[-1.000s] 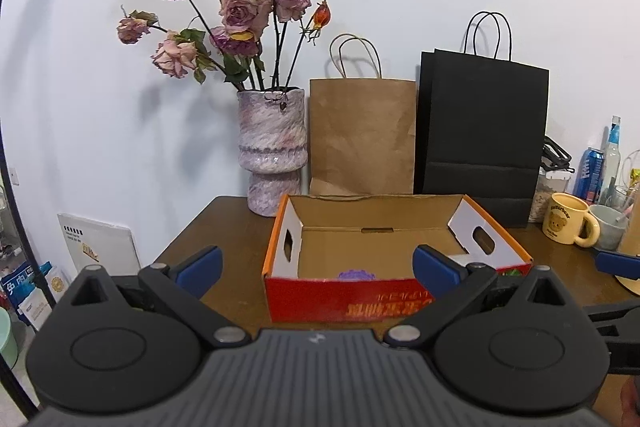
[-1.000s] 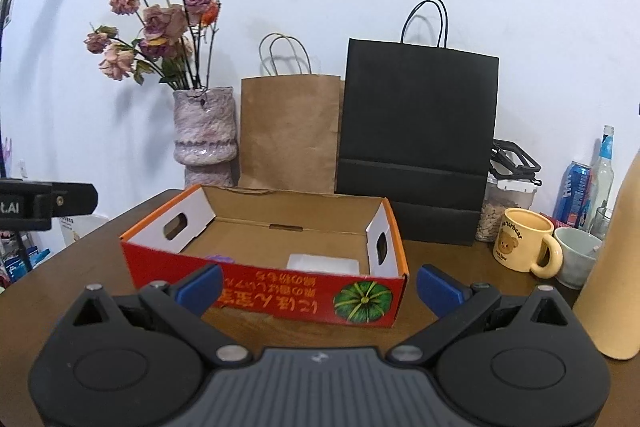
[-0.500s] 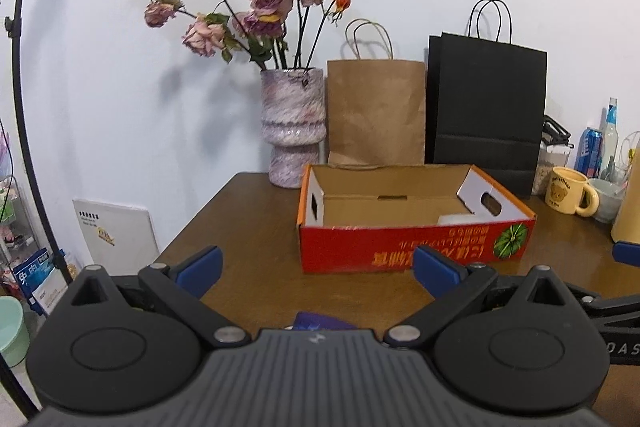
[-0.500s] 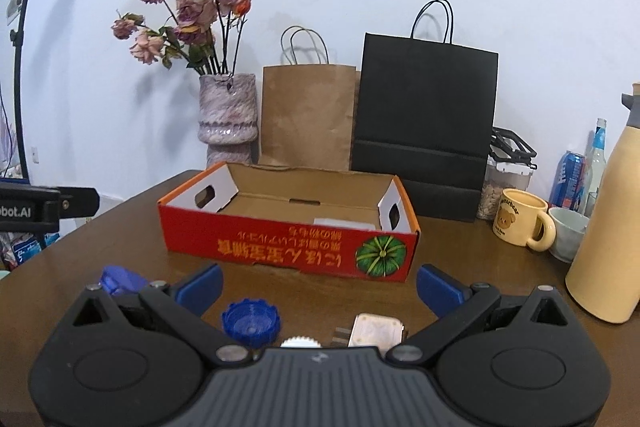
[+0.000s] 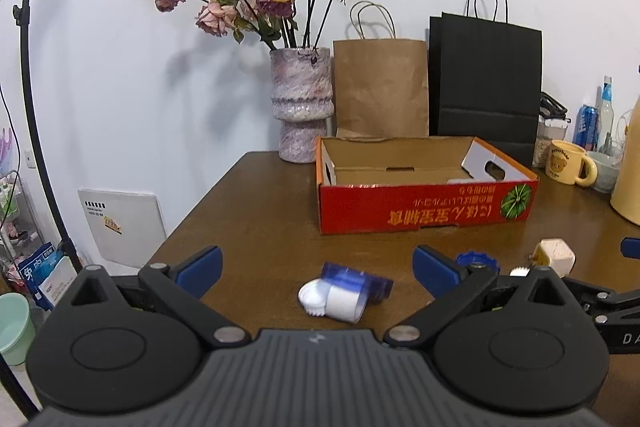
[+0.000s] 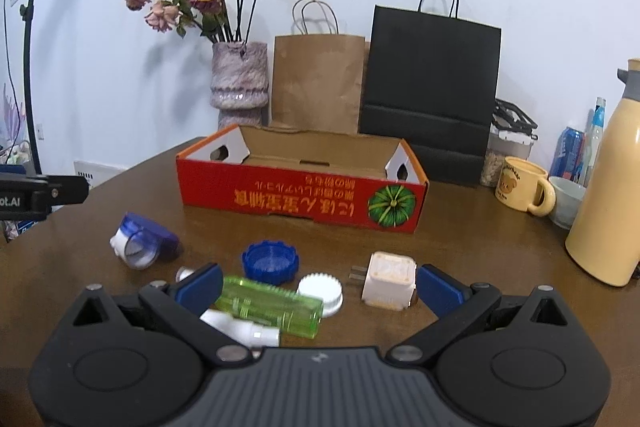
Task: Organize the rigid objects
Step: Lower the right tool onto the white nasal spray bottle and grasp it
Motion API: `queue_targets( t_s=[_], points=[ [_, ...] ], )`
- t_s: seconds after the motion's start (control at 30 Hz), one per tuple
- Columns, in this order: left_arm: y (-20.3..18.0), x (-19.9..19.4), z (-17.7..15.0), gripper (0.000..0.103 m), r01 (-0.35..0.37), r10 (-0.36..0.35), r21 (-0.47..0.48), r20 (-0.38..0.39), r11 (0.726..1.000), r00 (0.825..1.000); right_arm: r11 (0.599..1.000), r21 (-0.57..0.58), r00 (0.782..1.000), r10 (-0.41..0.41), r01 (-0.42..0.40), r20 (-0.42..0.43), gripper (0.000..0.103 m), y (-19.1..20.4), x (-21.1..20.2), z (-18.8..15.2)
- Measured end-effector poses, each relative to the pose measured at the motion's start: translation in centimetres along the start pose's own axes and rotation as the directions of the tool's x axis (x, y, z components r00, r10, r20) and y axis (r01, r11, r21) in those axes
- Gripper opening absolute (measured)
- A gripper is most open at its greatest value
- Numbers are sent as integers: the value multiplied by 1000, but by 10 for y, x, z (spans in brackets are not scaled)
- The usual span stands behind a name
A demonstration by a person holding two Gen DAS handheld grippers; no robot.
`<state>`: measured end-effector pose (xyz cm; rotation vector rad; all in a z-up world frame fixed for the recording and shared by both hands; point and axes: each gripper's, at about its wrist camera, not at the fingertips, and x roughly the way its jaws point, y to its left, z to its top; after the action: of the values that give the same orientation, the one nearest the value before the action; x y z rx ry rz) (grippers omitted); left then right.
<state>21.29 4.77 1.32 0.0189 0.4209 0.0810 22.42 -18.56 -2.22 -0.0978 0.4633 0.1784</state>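
Note:
An open red cardboard box (image 5: 424,205) (image 6: 300,199) stands on the brown table. In front of it lie small rigid items: a blue and white container on its side (image 5: 346,293) (image 6: 140,243), a blue cap (image 6: 270,261) (image 5: 476,261), a white ridged cap (image 6: 322,293), a white plug adapter (image 6: 388,281) (image 5: 554,255), a green clear tube (image 6: 270,307) and a white tube (image 6: 240,329). My left gripper (image 5: 316,267) is open just above the blue and white container. My right gripper (image 6: 318,285) is open over the green tube and white cap. Neither holds anything.
Behind the box stand a vase of dried roses (image 5: 302,107), a brown paper bag (image 5: 380,87) and a black paper bag (image 5: 486,83). At the right are a yellow mug (image 6: 524,185), a small cup (image 6: 568,195), a tall cream flask (image 6: 610,195) and cans. The table's left edge (image 5: 192,211) is near.
Both grippers have drawn back from the box towards the table's near side. The loose items in front of the box have come into view. Both stay open.

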Motion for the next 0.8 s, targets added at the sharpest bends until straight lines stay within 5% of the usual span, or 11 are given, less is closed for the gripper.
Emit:
queue_targets(
  t_s=[0.8],
  points=[
    [43, 19, -40, 103, 22, -23, -24, -62, 999, 998, 996, -4, 986, 88, -90, -143, 103, 48, 29, -20]
  ],
)
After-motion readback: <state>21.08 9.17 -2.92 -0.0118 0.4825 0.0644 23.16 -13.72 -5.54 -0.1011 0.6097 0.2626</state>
